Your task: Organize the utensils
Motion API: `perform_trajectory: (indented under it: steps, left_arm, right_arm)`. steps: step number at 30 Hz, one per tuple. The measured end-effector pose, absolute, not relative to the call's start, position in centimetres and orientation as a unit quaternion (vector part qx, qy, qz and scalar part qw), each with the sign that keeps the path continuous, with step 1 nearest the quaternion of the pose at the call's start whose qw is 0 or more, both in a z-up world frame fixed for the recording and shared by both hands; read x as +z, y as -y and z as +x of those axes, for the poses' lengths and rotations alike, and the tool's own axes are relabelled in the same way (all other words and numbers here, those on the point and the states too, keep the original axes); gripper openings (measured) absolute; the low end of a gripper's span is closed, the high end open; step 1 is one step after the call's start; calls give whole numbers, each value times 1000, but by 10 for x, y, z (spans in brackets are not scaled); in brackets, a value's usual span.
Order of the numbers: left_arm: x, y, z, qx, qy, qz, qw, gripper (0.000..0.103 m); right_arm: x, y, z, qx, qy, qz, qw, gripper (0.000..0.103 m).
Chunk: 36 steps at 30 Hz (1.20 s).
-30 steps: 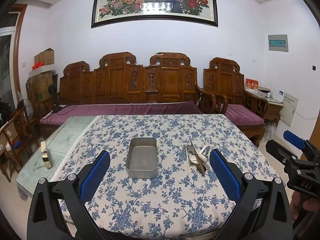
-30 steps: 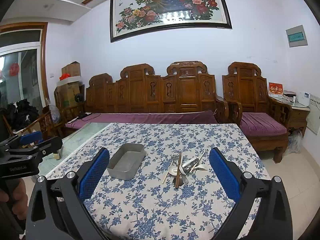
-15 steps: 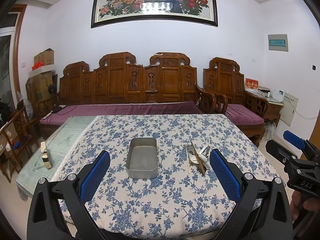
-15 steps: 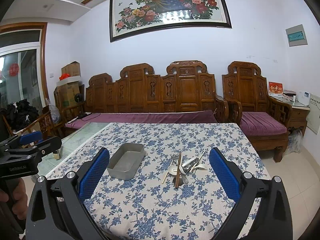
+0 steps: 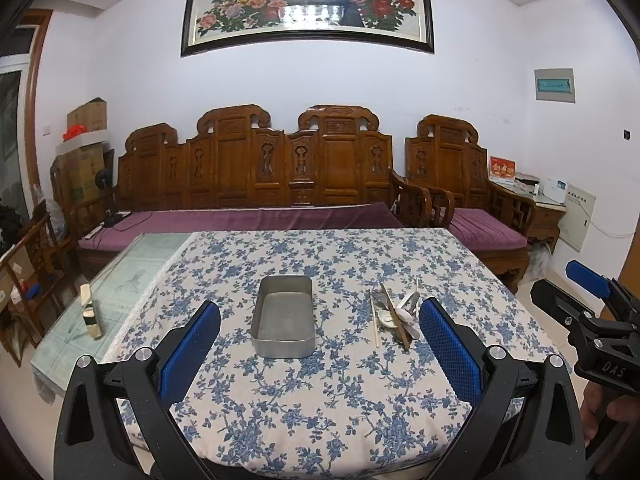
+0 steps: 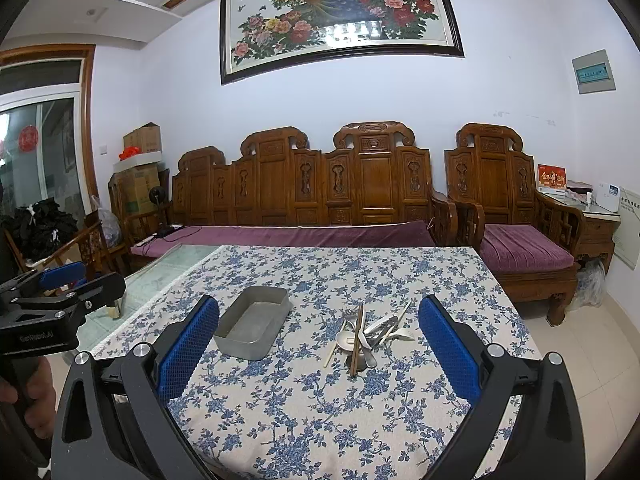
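Utensils [image 5: 394,314], spoons and chopsticks crossed in a loose heap, lie right of the tabletop's [image 5: 320,400] middle in the left wrist view. The empty metal tin [image 5: 285,322] sits just beside them at centre, probably there to receive them. The left gripper [image 5: 320,344] hovers over the near edge, jaws spread wide and holding nothing.

In the right wrist view, the right gripper [image 6: 318,344] is likewise spread and empty, and faces the heap [image 6: 366,334], so it seems better placed to pick first.
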<state>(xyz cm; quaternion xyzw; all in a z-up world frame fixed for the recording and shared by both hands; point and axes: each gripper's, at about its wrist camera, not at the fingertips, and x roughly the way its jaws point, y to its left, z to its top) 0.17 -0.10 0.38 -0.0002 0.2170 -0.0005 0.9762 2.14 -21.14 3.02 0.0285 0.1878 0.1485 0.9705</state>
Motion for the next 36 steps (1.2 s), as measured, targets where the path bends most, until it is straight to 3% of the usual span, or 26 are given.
perform_trajectory:
  steps: [36]
  left_arm:
    - [-12, 6, 10, -6, -236, 10, 972, 97]
  right_arm:
    - [23, 220, 25, 146, -197, 29, 969, 100]
